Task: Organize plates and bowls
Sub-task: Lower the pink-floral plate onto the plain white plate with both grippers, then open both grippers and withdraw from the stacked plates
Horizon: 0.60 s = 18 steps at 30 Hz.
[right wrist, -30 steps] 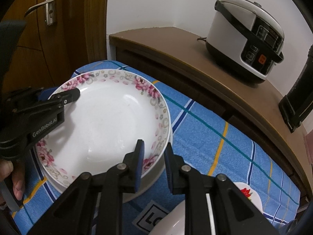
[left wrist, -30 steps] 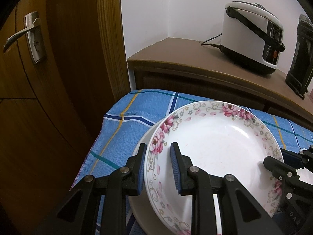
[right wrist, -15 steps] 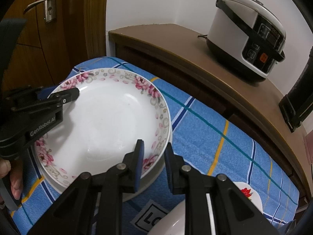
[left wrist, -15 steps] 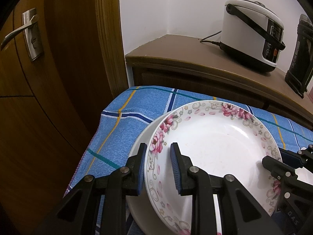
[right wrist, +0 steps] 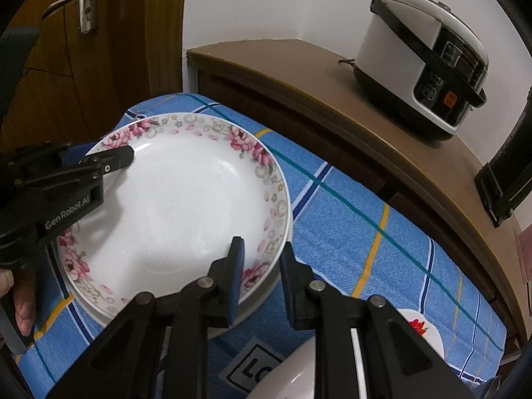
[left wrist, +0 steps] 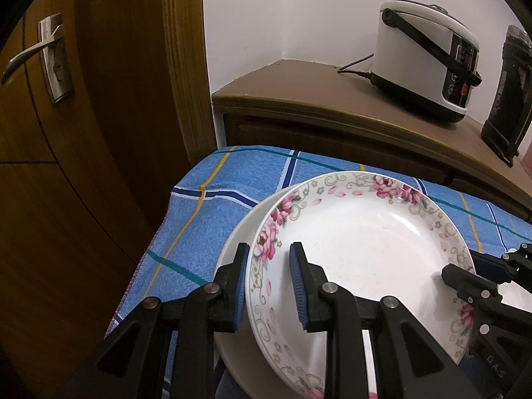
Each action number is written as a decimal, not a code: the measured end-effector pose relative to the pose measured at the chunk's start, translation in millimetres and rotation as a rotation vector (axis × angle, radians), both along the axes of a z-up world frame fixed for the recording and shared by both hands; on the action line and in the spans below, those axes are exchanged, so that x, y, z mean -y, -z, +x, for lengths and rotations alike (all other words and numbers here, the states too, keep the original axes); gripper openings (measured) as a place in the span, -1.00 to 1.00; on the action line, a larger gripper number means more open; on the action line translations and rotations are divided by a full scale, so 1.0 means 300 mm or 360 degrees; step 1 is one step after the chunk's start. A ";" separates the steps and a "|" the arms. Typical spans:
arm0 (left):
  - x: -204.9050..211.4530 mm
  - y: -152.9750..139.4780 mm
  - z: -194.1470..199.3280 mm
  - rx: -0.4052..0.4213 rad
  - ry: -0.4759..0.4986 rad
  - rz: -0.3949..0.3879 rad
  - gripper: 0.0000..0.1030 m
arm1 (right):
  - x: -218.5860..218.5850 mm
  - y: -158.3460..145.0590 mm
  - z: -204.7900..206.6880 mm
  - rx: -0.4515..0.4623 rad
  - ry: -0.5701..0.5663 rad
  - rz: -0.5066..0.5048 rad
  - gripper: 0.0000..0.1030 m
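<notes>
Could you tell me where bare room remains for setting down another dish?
Bare blue cloth lies between the floral plate and the wooden cabinet. Crowded: the near edge, with a white bowl and a small red-flowered dish.

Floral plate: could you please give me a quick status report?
Both hand-held grippers, left and right, shut on floral plate rim, opposite sides. Plain plate directly beneath. Nothing in the way.

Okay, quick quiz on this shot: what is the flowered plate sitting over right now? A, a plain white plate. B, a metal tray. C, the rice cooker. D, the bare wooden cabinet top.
A: a plain white plate shows its rim under the flowered plate, which the left gripper and right gripper each clamp by the rim over the blue checked cloth.
</notes>
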<state>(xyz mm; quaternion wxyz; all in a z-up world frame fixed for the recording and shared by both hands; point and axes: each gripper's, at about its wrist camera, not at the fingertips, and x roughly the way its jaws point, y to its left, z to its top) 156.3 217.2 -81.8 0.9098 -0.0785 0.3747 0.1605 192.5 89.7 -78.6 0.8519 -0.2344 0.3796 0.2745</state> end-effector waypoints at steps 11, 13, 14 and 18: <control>-0.003 0.001 -0.003 0.0006 -0.0011 -0.0022 -0.48 | 0.002 0.002 -0.001 0.0003 -0.0029 -0.0001 -0.58; -0.004 0.001 -0.004 0.0006 -0.0011 -0.0023 -0.48 | 0.003 0.003 0.001 0.0001 -0.0033 0.0000 -0.58; -0.004 0.001 -0.004 0.0006 -0.0010 -0.0023 -0.48 | 0.002 0.003 0.001 0.0004 -0.0035 -0.0003 -0.58; -0.006 0.002 -0.005 0.0006 -0.0010 -0.0026 -0.48 | -0.002 0.003 -0.002 0.0016 -0.0044 -0.0014 -0.57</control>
